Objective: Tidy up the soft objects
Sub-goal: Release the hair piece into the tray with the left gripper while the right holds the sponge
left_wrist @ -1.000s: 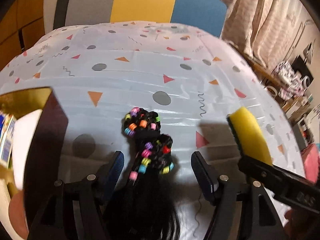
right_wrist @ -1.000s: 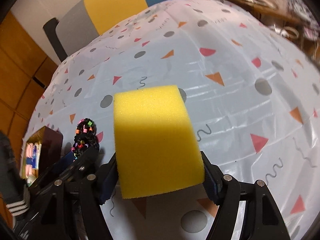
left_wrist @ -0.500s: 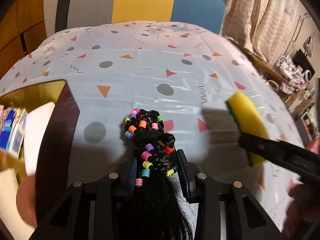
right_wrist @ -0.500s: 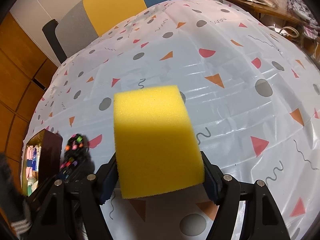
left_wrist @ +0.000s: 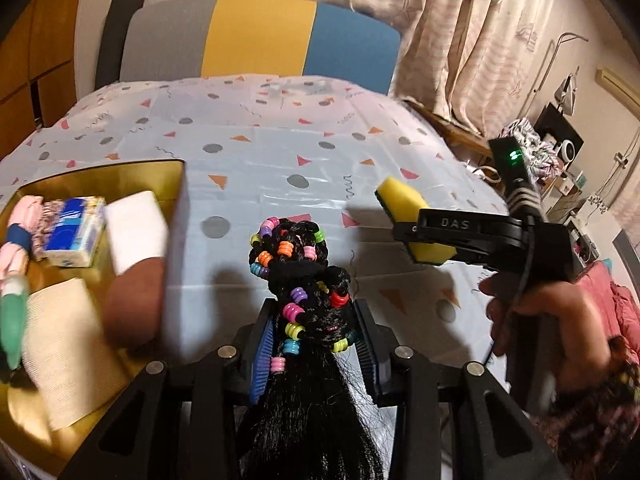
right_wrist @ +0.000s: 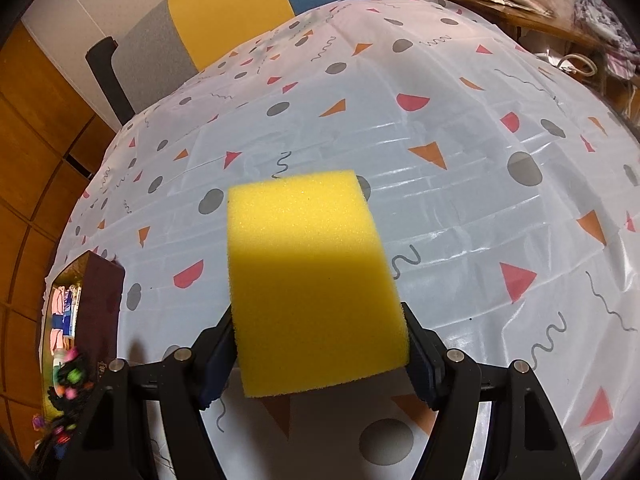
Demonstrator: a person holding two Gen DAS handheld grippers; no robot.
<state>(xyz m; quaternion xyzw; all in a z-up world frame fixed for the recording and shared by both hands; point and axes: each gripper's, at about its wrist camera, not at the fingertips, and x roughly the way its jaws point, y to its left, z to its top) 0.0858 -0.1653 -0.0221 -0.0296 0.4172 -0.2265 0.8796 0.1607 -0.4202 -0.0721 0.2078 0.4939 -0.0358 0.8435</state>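
Note:
My left gripper (left_wrist: pixel 314 344) is shut on a black braided hairpiece with coloured beads (left_wrist: pixel 298 280) and holds it above the table, just right of the gold-lined box (left_wrist: pixel 160 168). My right gripper (right_wrist: pixel 320 356) is shut on a yellow sponge (right_wrist: pixel 312 280) held above the patterned tablecloth (right_wrist: pixel 460 152). The sponge (left_wrist: pixel 400 200) and right gripper also show at the right in the left wrist view. The hairpiece (right_wrist: pixel 68 384) shows blurred at the lower left in the right wrist view.
The box holds a blue tissue pack (left_wrist: pixel 76 230), a white block (left_wrist: pixel 136 228), a brown piece (left_wrist: pixel 134 296), a beige cloth (left_wrist: pixel 64 348) and pink items (left_wrist: pixel 16 236). The box (right_wrist: pixel 100 304) stands at the table's left. A striped chair back (left_wrist: pixel 256 36) stands beyond the table.
My left gripper closed on the hairpiece and lifted it, rising so the box's contents came into view. The right gripper kept hold of the sponge and barely moved.

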